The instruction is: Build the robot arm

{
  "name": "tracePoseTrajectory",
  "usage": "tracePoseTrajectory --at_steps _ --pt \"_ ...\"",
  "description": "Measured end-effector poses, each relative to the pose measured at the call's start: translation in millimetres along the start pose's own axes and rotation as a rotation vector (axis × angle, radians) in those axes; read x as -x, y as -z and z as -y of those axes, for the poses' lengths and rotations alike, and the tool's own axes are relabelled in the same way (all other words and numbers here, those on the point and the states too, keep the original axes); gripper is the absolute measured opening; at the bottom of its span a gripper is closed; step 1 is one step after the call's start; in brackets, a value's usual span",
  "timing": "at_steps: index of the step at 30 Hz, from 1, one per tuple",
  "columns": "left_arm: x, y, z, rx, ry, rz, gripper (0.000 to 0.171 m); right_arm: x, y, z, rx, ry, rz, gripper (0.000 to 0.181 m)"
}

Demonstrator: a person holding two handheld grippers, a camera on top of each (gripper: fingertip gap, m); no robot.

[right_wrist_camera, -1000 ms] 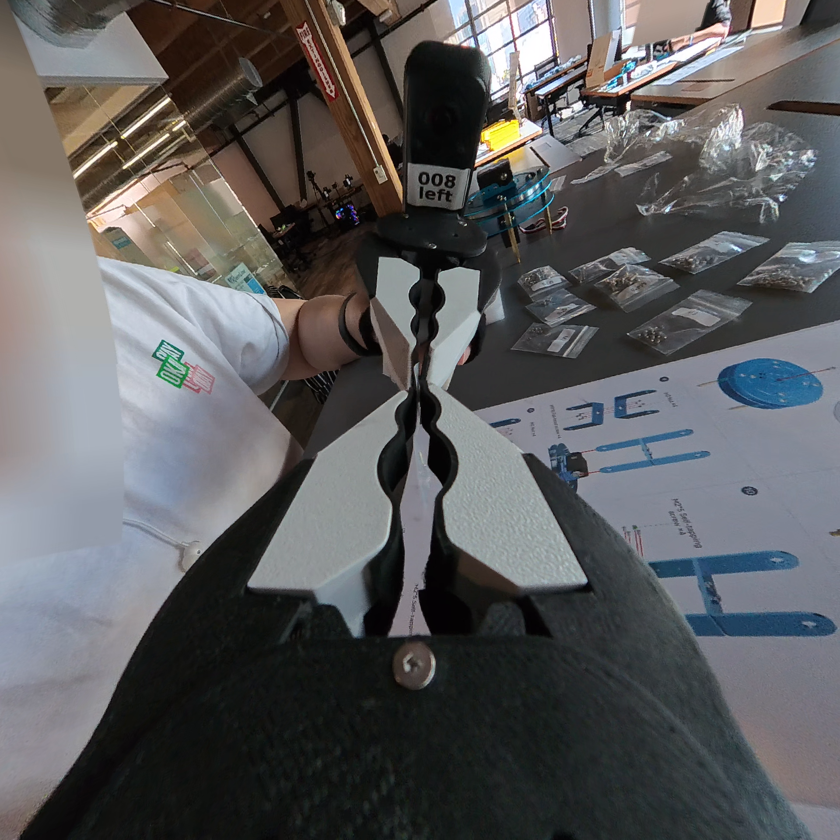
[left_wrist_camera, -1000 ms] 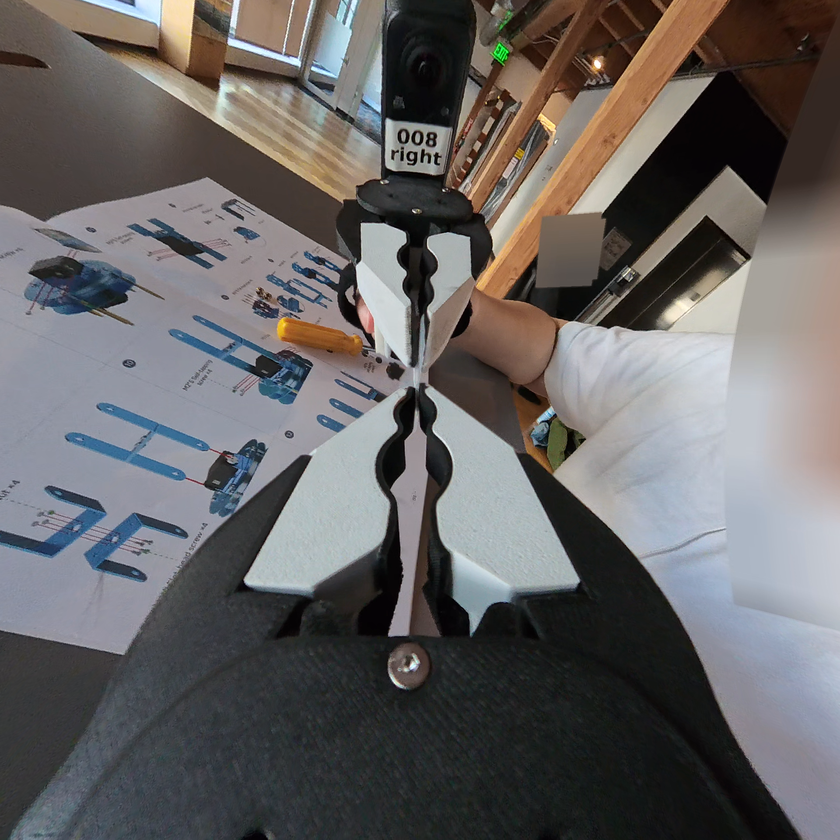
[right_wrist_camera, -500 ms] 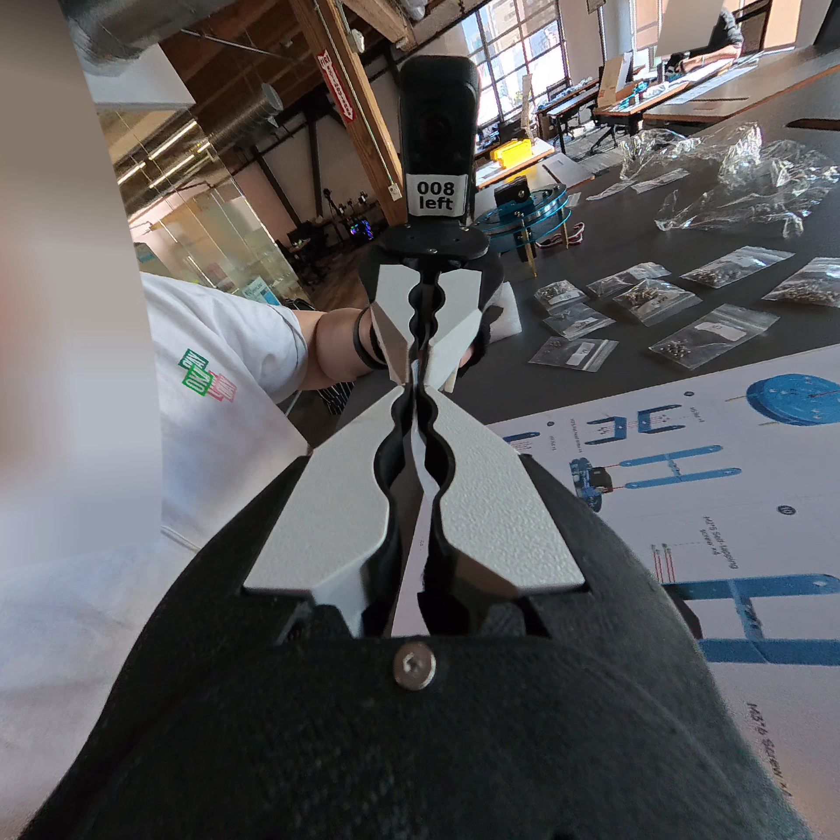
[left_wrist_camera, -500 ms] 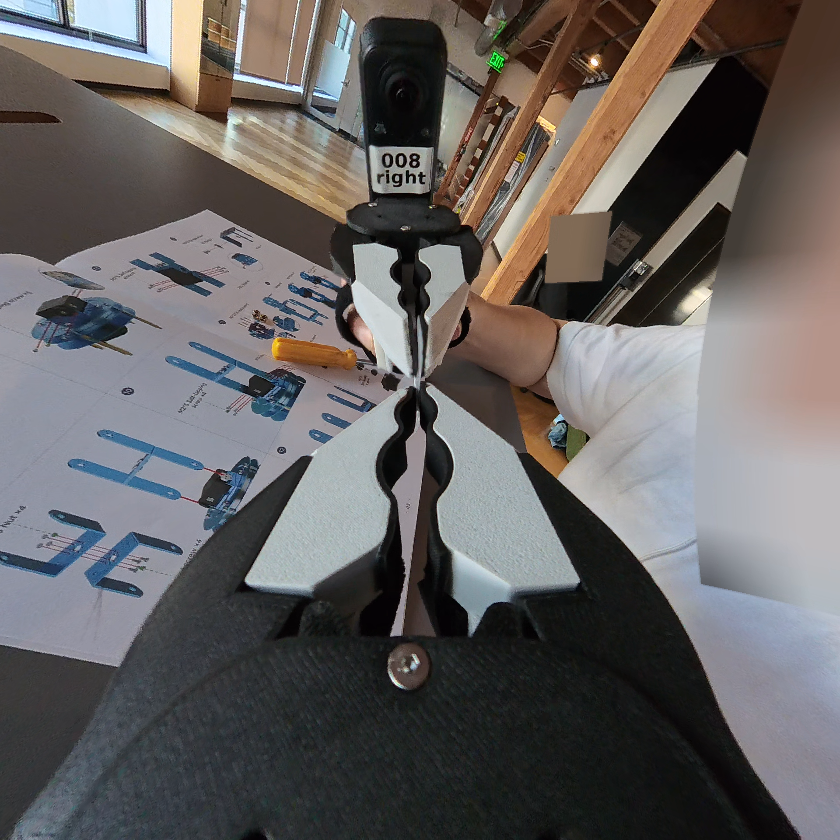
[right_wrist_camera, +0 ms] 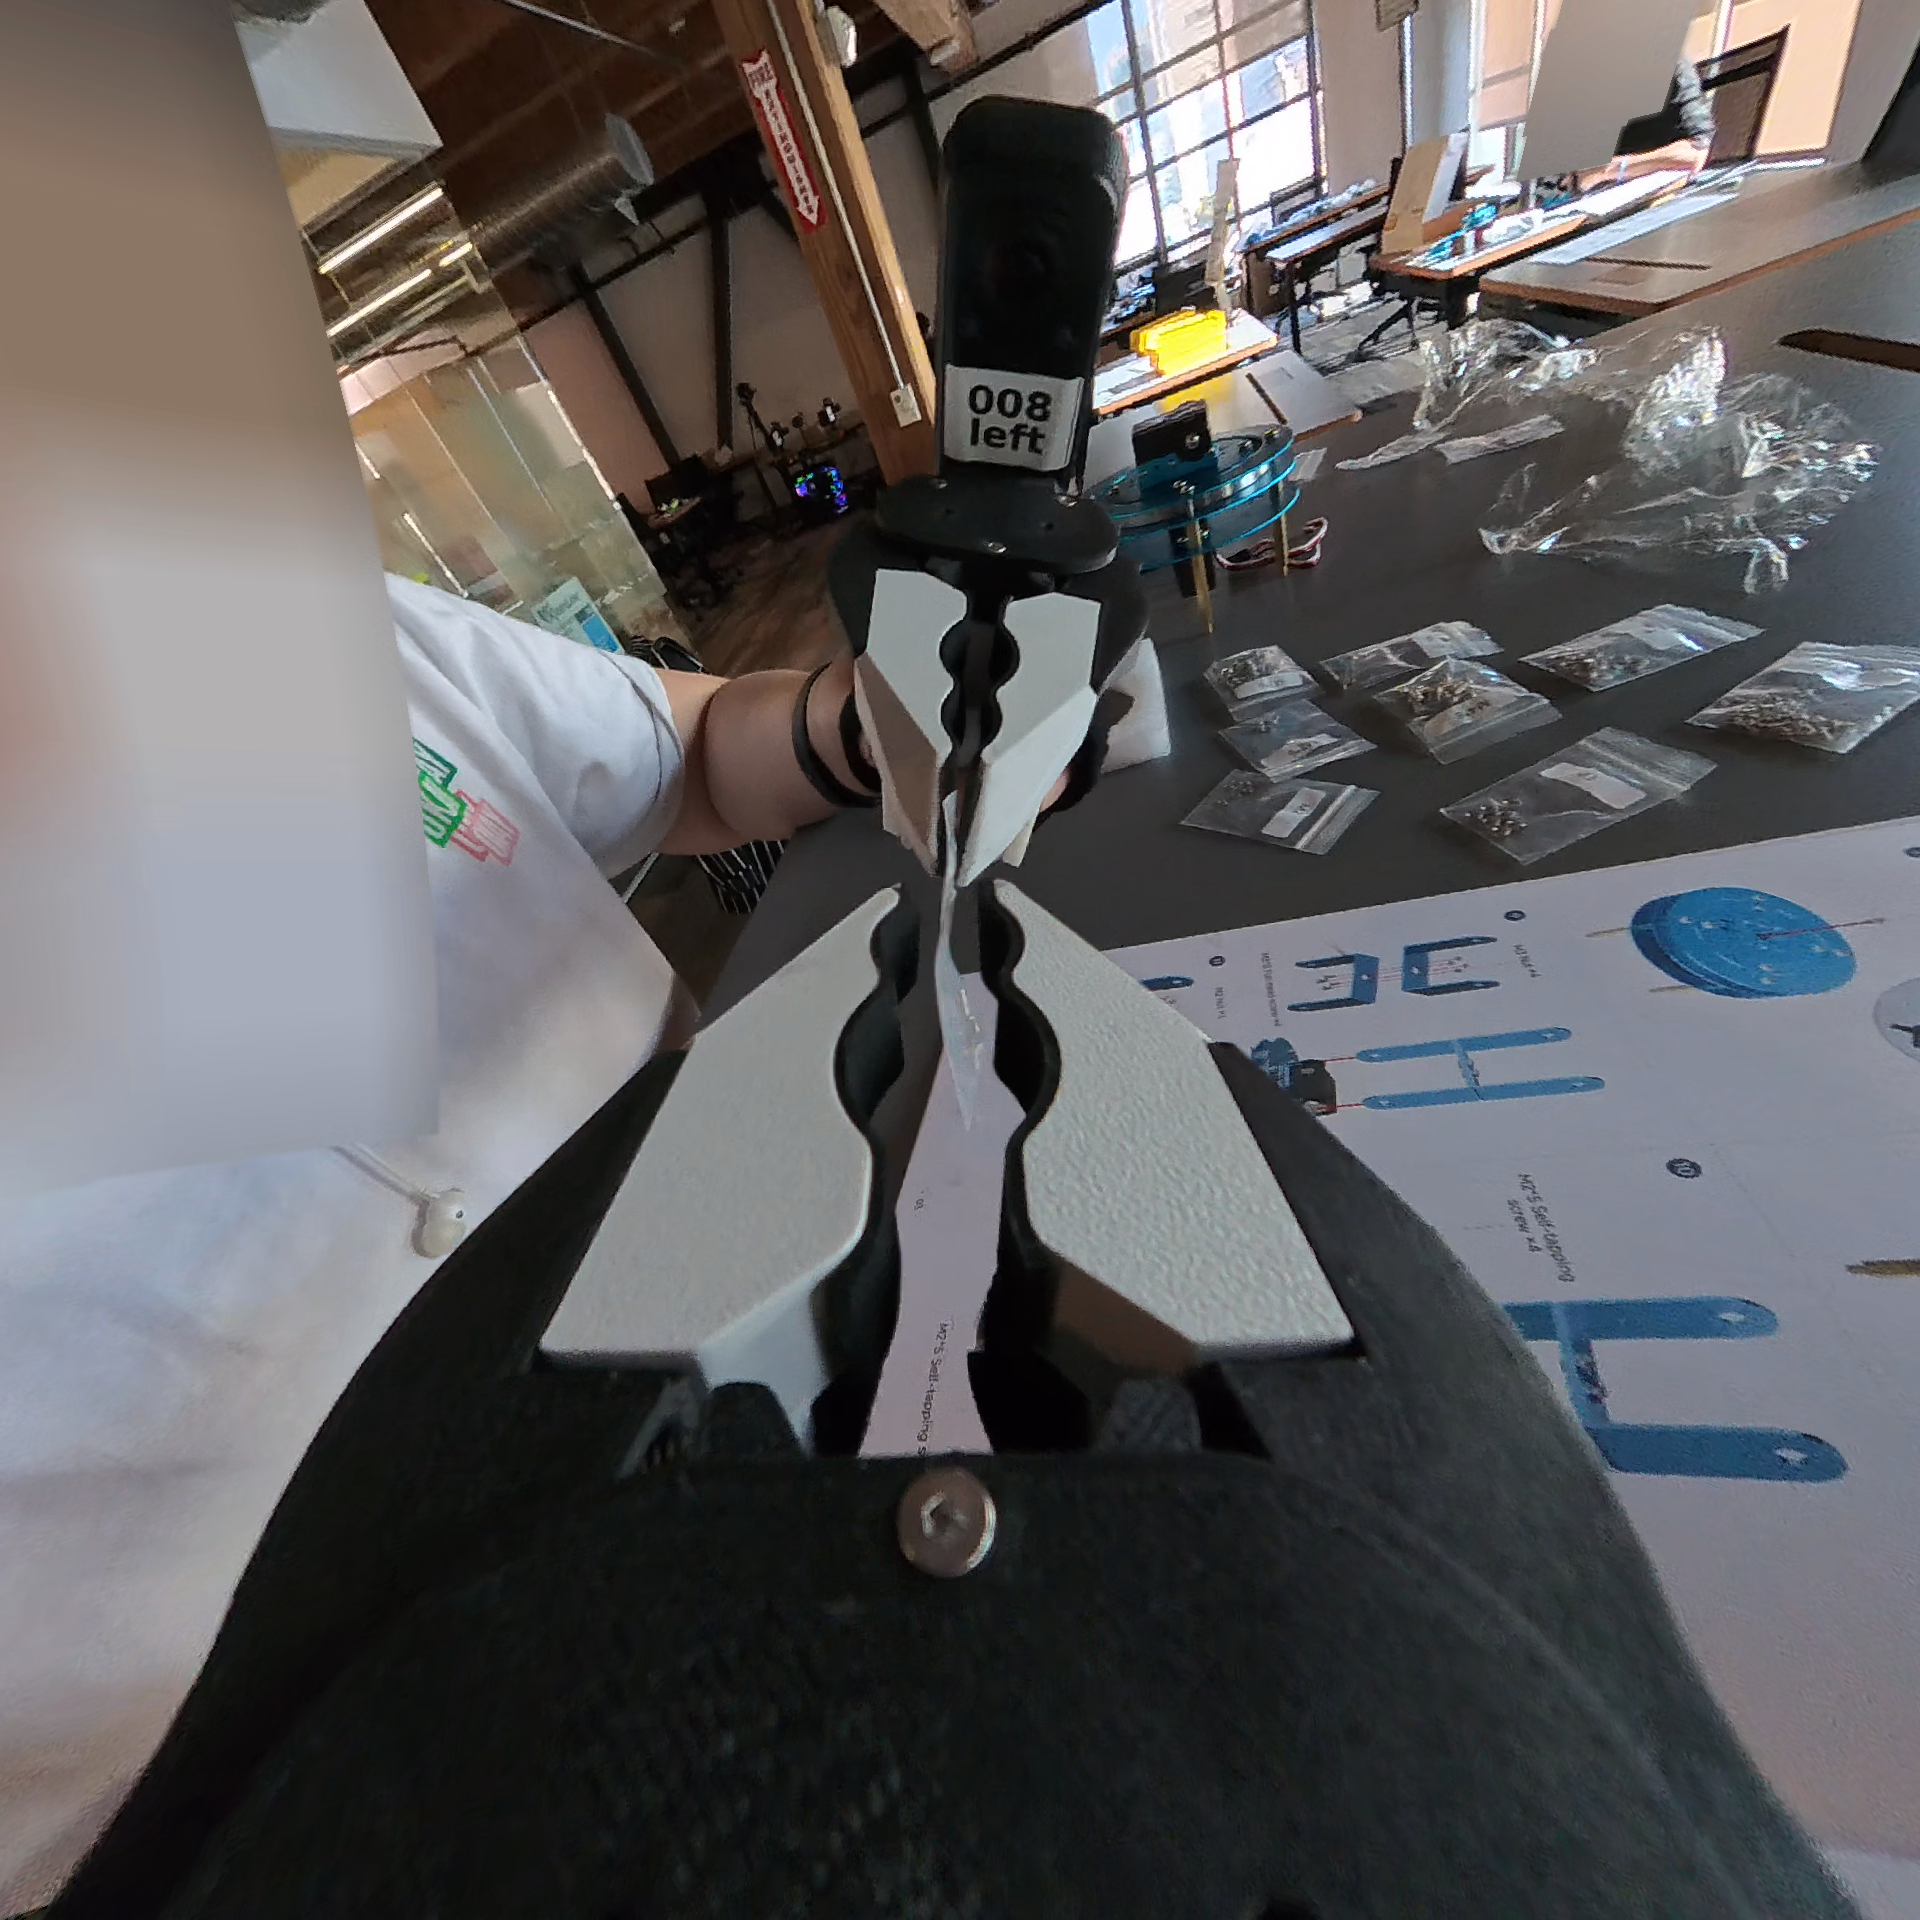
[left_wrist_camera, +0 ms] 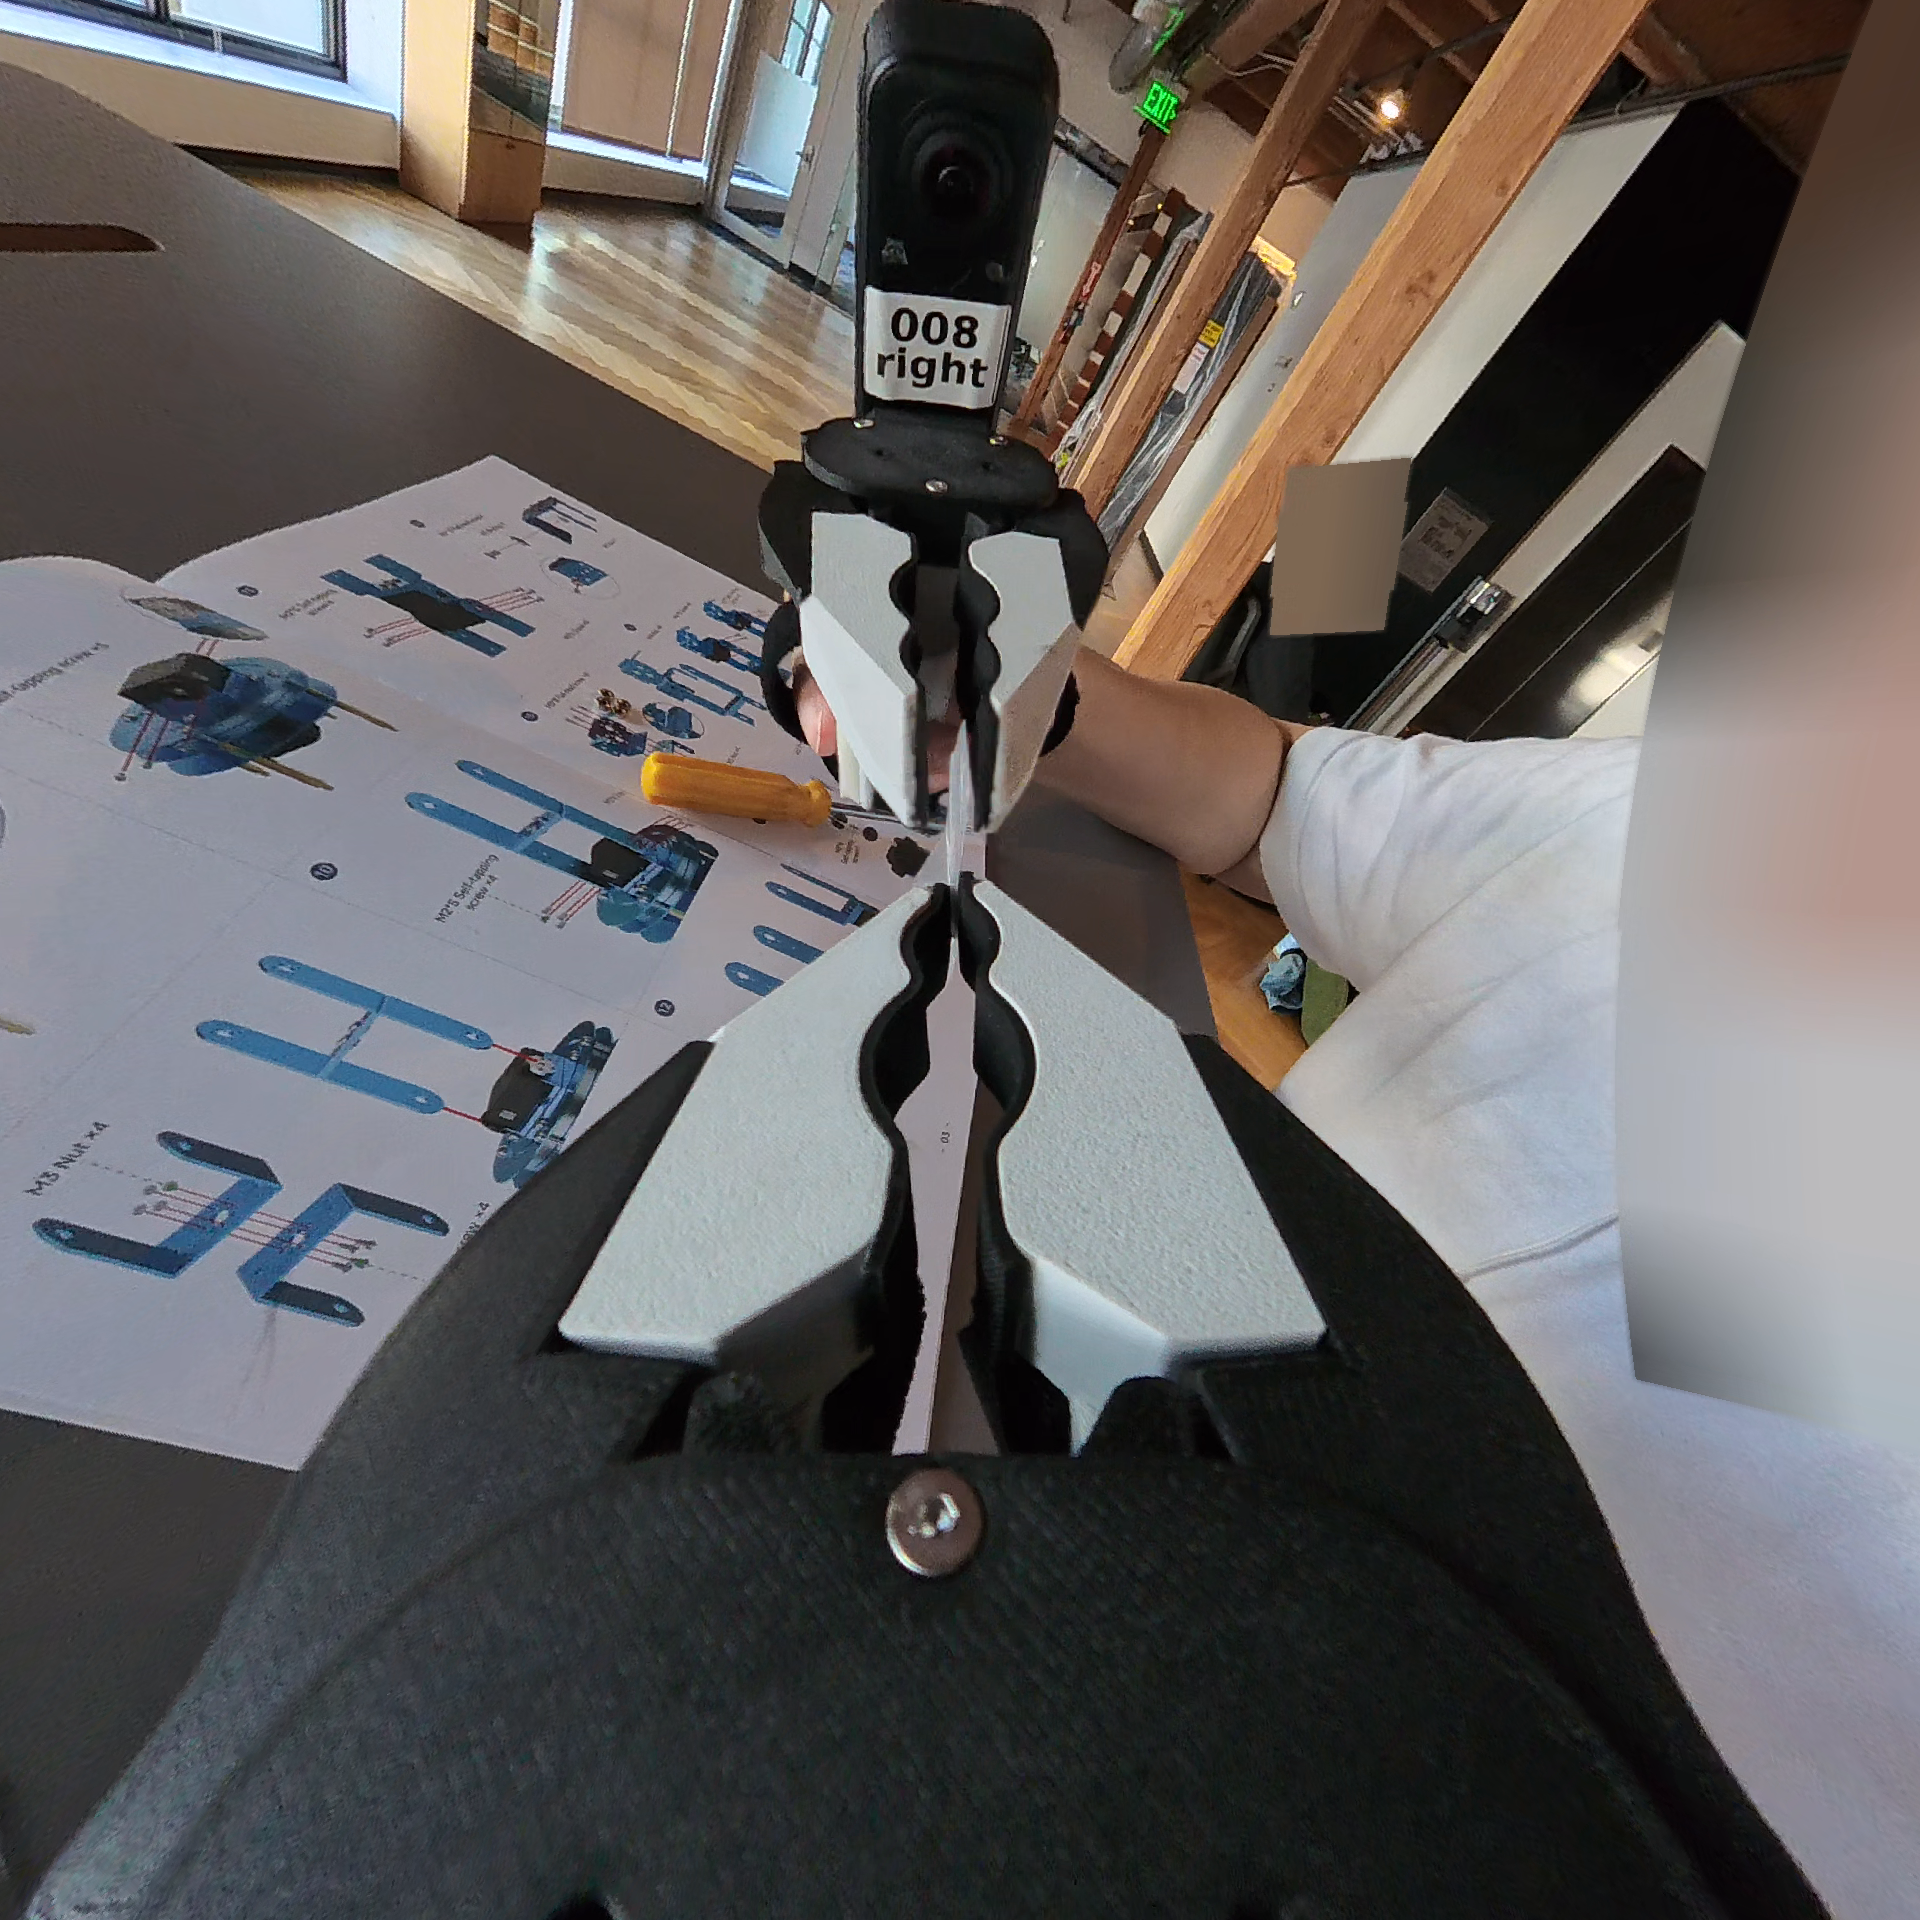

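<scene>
The left gripper (left_wrist_camera: 954,896) was pinched shut on a small clear bag (right_wrist_camera: 954,1023), which hung in the air between the two facing grippers. The right gripper (right_wrist_camera: 943,896) stood slightly apart around the bag's other end. Below lay a printed sheet (left_wrist_camera: 312,935), a yellow screwdriver (left_wrist_camera: 727,788) beyond it.

A: Left gripper (left_wrist_camera: 951,899), lower centre of frame?
B: Fingers pressed together, aimed at its counterpart.
A: Right gripper (right_wrist_camera: 948,896)?
B: Fingers narrowly parted, meeting the left almost tip to tip, mid-frame.
</scene>
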State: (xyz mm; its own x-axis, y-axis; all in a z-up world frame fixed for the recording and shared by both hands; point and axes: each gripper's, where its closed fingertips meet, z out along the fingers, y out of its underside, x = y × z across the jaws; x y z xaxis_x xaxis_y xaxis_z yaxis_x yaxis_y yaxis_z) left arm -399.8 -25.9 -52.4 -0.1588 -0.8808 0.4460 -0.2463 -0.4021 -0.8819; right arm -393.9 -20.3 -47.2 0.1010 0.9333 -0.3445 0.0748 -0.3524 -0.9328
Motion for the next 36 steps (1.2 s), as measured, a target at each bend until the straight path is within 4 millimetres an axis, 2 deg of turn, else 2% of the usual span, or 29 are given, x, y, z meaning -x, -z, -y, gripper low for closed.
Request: tracePoseTrajectory --at_steps 2,3,7,17,23,28,31,32,34,36 --pt "0 -2 -3 0.017 -0.008 0.006 0.0 -1 -1 -1 -0.005 -0.012 0.001 0.007" --pt "0 -2 -4 0.02 -0.011 0.01 0.0 -2 -1 -1 -0.009 -0.016 0.001 0.0" --pt "3 -1 -2 0.012 -0.005 0.021 0.0 -4 -2 0 -0.028 -0.069 0.003 0.0" --pt "3 -2 -3 0.019 -0.016 0.022 0.0 -5 -2 -2 -0.009 -0.039 -0.033 0.0" --pt "10 -2 -7 0.036 -0.017 0.05 0.0 4 -11 -10 0.039 -0.012 -0.003 0.0" --pt "11 -1 -8 0.038 0.001 0.035 0.0 -8 -5 -9 0.018 -0.035 -0.035 0.0" --pt "9 -3 -11 0.057 0.003 0.026 0.0 -4 -7 -13 0.048 -0.043 -0.003 0.0" --pt "8 -4 -13 0.069 0.004 0.02 0.0 -3 -8 -16 0.073 -0.037 -0.005 0.001" --pt "9 -6 -17 0.091 0.006 0.027 0.0 -3 -11 -19 0.095 -0.031 -0.015 0.017" --pt "9 -7 -19 0.101 -0.001 0.031 0.0 -3 -10 -18 0.086 -0.049 -0.011 0.02"
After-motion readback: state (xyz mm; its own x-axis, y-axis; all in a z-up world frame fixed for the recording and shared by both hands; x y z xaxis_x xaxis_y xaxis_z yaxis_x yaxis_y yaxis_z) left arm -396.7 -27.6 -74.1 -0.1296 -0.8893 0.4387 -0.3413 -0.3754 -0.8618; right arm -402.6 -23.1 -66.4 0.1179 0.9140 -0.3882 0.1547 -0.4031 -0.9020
